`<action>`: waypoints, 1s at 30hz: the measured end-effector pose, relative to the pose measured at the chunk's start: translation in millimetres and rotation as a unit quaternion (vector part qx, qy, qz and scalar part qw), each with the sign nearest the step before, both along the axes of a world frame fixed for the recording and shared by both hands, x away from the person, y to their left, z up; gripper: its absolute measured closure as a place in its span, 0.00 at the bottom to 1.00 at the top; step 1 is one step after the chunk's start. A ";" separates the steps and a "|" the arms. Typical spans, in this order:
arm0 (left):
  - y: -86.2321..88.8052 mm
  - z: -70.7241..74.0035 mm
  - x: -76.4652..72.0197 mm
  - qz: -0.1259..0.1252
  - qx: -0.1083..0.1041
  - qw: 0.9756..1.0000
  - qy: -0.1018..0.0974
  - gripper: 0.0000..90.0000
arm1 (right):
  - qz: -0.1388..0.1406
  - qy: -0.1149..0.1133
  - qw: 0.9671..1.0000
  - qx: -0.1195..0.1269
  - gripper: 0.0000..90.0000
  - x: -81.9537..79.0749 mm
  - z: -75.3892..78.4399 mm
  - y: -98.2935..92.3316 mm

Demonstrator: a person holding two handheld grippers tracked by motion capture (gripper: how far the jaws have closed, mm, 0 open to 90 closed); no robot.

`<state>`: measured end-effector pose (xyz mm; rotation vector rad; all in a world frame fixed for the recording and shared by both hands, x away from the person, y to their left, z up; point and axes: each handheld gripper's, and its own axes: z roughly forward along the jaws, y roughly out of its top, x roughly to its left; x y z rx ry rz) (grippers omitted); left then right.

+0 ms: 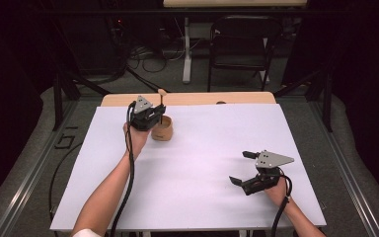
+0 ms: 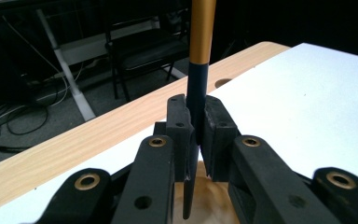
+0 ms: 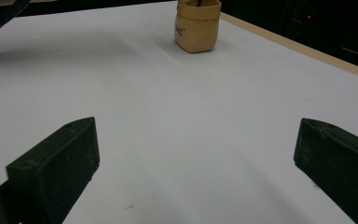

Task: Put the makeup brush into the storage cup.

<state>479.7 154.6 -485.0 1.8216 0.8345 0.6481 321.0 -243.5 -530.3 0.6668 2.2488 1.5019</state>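
- Brush [image 2: 200, 42] stands upright, its long axis vertical, lower end inside the tan pouch [image 1: 162, 129] at the desk's [image 1: 202, 168] far left
- Left gripper [image 1: 148, 117] clamps its handle
- Right gripper [image 1: 249, 170] rests well apart, jaws spread, empty

- In the left gripper view, the gold-and-black stick [image 2: 199, 70] runs off the top edge at upper centre, so its upper end is cut off.
- Its lower end is hidden behind the left gripper [image 2: 196, 135], pressed between the jaws.
- In the right gripper view, the tan pouch [image 3: 197, 24] at top centre is cropped by the top edge; its printing is too small to read.
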 end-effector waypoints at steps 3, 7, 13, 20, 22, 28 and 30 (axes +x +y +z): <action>0.1 -0.9 0.6 0.004 0.004 1.000 0.001 0.92 | 0.000 -0.001 1.000 0.000 0.00 -0.1 0.1 -0.1; 0.1 -2.3 1.8 0.004 0.011 1.000 0.005 0.92 | 0.000 -0.001 1.000 0.001 0.00 -0.3 0.3 -0.1; 0.1 -4.0 2.7 0.000 0.011 1.000 0.021 0.53 | 0.001 -0.001 1.000 0.001 0.00 -0.5 1.2 -1.1; 1.0 5.4 -4.6 0.000 0.009 1.000 0.011 0.16 | -0.005 -0.007 1.000 0.009 0.00 -0.9 2.9 -3.7; 1.1 8.2 -7.5 -0.005 0.010 1.000 0.012 0.13 | -0.005 -0.007 1.000 0.009 0.00 -1.1 3.9 -4.6; 3.9 15.8 -19.8 -0.016 0.006 1.000 0.012 0.03 | -0.007 -0.014 1.000 0.025 0.00 -3.7 7.8 -6.0; 4.6 17.7 -24.2 -0.019 0.006 1.000 0.011 0.02 | -0.009 -0.014 1.000 0.024 0.00 -4.2 8.8 -6.6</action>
